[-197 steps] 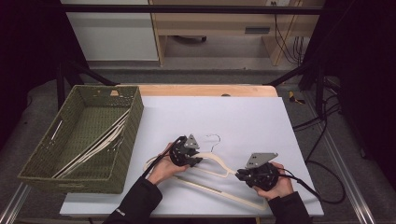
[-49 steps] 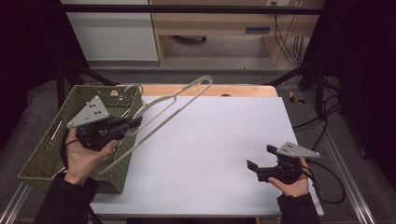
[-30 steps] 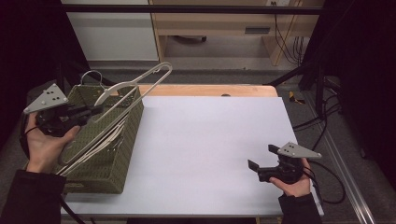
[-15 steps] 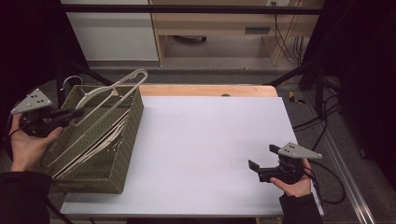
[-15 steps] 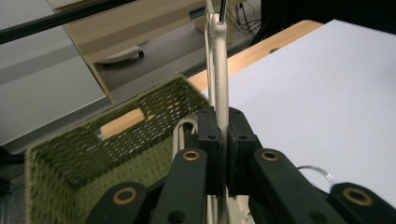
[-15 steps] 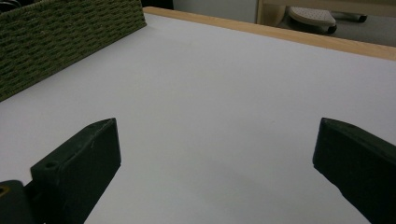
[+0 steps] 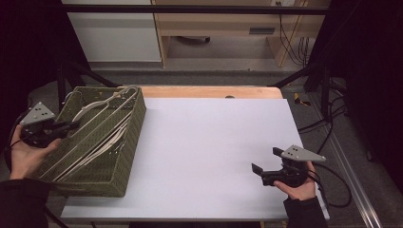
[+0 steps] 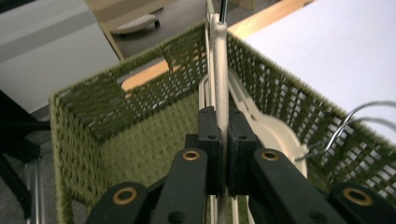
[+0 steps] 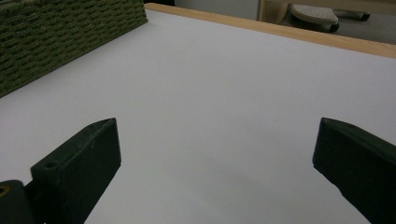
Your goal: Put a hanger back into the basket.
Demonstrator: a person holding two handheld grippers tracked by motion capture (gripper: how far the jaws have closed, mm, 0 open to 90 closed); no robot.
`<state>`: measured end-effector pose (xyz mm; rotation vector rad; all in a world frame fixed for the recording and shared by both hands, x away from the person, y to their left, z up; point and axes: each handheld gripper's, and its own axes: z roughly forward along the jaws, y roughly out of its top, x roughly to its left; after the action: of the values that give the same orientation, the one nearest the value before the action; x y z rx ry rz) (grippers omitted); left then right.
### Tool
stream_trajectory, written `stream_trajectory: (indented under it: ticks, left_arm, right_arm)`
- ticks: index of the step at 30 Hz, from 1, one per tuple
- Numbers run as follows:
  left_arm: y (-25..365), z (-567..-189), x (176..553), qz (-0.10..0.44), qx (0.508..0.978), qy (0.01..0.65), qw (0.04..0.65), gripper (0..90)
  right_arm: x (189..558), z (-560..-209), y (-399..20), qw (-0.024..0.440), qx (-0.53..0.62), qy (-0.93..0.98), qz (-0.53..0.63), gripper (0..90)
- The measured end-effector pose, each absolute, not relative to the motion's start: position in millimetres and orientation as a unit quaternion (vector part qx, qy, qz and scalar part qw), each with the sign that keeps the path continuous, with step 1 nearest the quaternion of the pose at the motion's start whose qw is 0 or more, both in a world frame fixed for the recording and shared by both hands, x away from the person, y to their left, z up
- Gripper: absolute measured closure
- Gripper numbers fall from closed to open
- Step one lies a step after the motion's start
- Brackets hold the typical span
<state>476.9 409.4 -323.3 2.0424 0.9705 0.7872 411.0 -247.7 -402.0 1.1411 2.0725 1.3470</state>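
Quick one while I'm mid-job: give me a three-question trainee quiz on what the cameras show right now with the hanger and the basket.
1. True or false: the left gripper has its jaws shut on the cream hanger.
2. Where does the green woven basket stand on the white table? A) left side B) middle C) right side
3. In a few words: how do the right gripper jaws stand, and what is between them?

Key:
1. True; the jaws clamp its thin arm, over the basket.
2. A.
3. Wide open, nothing between them; it is low over the bare table, far from the basket.
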Motion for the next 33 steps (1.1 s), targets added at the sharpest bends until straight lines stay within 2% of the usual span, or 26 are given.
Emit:
stream_trajectory:
  ticks: [9, 18, 27, 30, 33]
  left_arm:
    - [406.5, -360.6, 479.9, 0.302, 0.806, 0.385, 0.334, 86.3]
    - [406.7, -384.6, 480.9, 0.275, 0.801, 0.409, 0.34, 84.6]
    - [400.1, -399.4, 486.5, 0.193, 0.824, 0.427, 0.319, 74.1]
    - [397.2, -399.6, 487.2, 0.186, 0.821, 0.432, 0.323, 71.7]
    - [396.8, -396.2, 487.0, 0.183, 0.811, 0.438, 0.342, 62.3]
  right_arm:
    - [411.5, -403.4, -245.3, 0.207, 0.409, 0.747, 0.481, 1.7]
    - [411.4, -403.9, -244.3, 0.207, 0.408, 0.748, 0.48, 1.8]
    - [411.2, -404.2, -242.8, 0.207, 0.407, 0.75, 0.479, 1.8]
    - [411.2, -404.3, -242.6, 0.207, 0.406, 0.75, 0.48, 1.8]
    - [411.2, -404.3, -242.6, 0.206, 0.406, 0.75, 0.48, 1.8]
